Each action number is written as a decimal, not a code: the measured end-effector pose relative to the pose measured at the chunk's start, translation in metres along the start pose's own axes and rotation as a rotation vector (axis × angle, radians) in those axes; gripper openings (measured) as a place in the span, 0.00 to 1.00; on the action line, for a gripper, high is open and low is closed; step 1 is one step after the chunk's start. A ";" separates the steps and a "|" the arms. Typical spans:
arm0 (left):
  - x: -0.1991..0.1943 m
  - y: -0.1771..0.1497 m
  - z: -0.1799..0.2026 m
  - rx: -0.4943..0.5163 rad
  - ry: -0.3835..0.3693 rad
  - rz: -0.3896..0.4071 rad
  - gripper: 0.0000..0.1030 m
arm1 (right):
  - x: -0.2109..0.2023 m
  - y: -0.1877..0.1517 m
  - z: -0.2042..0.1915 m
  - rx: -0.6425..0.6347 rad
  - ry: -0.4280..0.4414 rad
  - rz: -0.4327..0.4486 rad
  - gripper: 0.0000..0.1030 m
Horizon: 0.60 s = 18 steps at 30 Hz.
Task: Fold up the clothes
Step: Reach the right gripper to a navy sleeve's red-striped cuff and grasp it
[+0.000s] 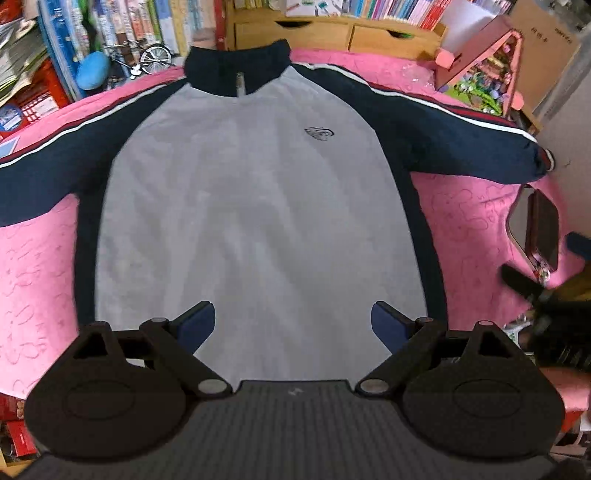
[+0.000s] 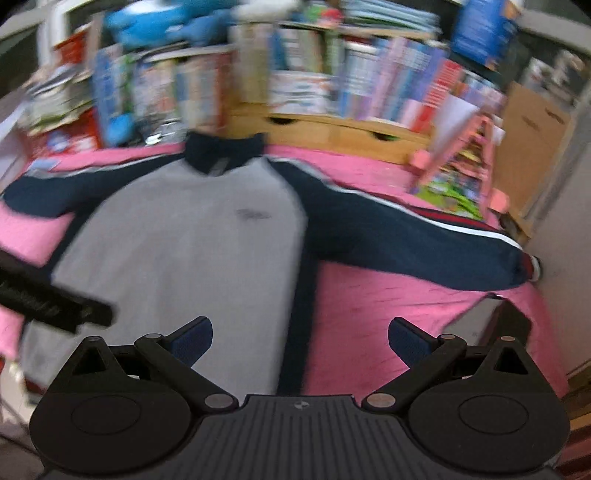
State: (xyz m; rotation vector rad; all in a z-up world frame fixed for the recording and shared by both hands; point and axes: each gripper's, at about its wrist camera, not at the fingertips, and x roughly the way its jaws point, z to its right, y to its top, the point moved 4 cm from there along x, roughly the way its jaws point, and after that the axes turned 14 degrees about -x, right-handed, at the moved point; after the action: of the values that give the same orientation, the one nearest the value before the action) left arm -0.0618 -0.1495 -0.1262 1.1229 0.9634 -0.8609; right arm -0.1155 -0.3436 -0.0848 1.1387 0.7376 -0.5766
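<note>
**Jacket spread flat, both grippers empty above its hem**

A grey-and-navy zip jacket (image 1: 251,206) lies face up on the pink bedspread (image 1: 476,221), collar toward the far edge by the wooden drawers (image 1: 332,35), hem toward the near edge; both sleeves reach straight out, the one on the right ending close to the bed's right edge, the other running out of the left wrist view on the left; no fold has been made yet, so the task looks to be at its start.

The left gripper (image 1: 293,321) hangs over the middle of the hem with its blue pads spread wide and nothing between them; the right gripper (image 2: 301,339) hovers over the jacket's right side seam, jaws likewise apart and empty; its view is smeared by motion blur, so fine detail there cannot be read.

The first fold probably calls for a sleeve to come across the chest; a sound way would be to pinch the right sleeve (image 2: 424,243) near its striped cuff (image 2: 532,267), taking both layers of cloth, then lift only enough to clear the body and lay it flat across the grey front; dragging low could rumple the panel; the left claw might press the hem meanwhile, so the body does not slide.
</note>
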 end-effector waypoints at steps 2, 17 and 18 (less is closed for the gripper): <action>0.007 0.007 0.014 -0.005 0.015 -0.008 0.90 | 0.015 -0.002 0.037 0.049 -0.036 -0.003 1.00; 0.044 0.020 0.056 -0.030 0.205 -0.107 0.90 | 0.169 -0.045 0.296 0.418 -0.322 -0.071 1.00; 0.046 0.020 0.057 -0.033 0.211 -0.111 0.90 | 0.179 -0.046 0.305 0.431 -0.331 -0.075 1.00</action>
State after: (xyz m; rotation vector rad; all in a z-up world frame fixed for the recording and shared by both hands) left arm -0.0173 -0.2042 -0.1542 1.1561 1.2190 -0.8233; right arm 0.0332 -0.6544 -0.1786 1.3687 0.3779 -0.9939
